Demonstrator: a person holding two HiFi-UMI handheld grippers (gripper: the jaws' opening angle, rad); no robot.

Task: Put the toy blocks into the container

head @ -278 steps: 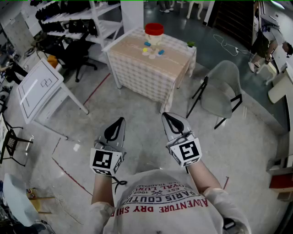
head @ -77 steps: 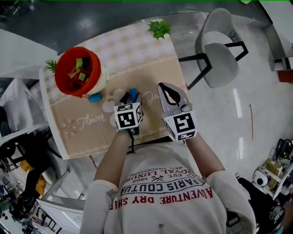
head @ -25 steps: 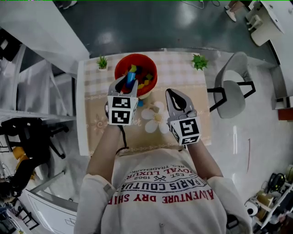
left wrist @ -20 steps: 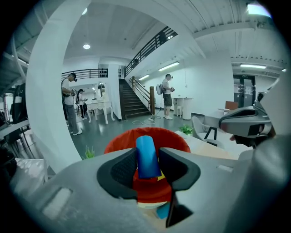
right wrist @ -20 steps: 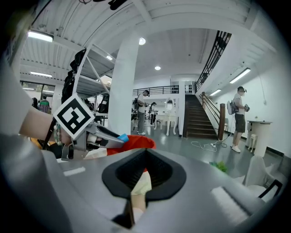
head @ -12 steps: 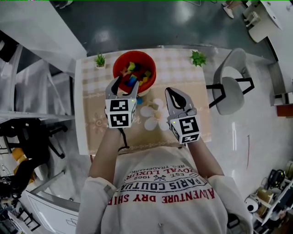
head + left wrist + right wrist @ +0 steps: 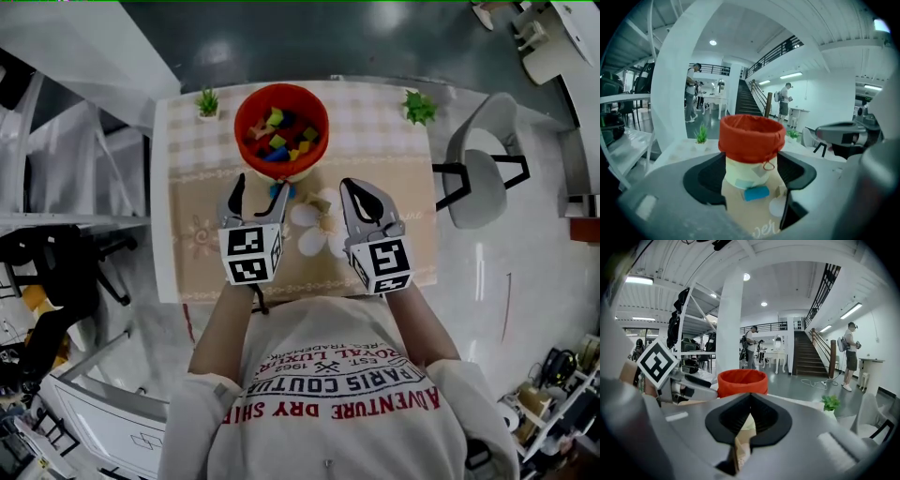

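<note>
A red-rimmed container (image 7: 246, 111) stands at the far middle of the table and holds several coloured toy blocks (image 7: 279, 141). My left gripper (image 7: 260, 185) hovers just in front of it. Its jaws are opening, with nothing between them. In the left gripper view the container (image 7: 751, 138) fills the gap between the jaws. A blue block (image 7: 756, 192) and a small pale block (image 7: 781, 190) lie on the cloth at its foot. The blue block (image 7: 285, 192) also shows in the head view. My right gripper (image 7: 360, 189) is shut and empty, to the right of the left one.
The table (image 7: 394, 150) has a beige flower-print cloth. Two small potted plants (image 7: 208, 101) (image 7: 419, 106) stand at its far corners. A grey chair (image 7: 483, 178) is to the right and white shelving (image 7: 56, 141) to the left. People stand far off in the hall (image 7: 692, 91).
A second ago my left gripper held a blue block over the container. It has let the block drop in, spread its jaws and drawn back toward me. The right gripper has barely moved.
</note>
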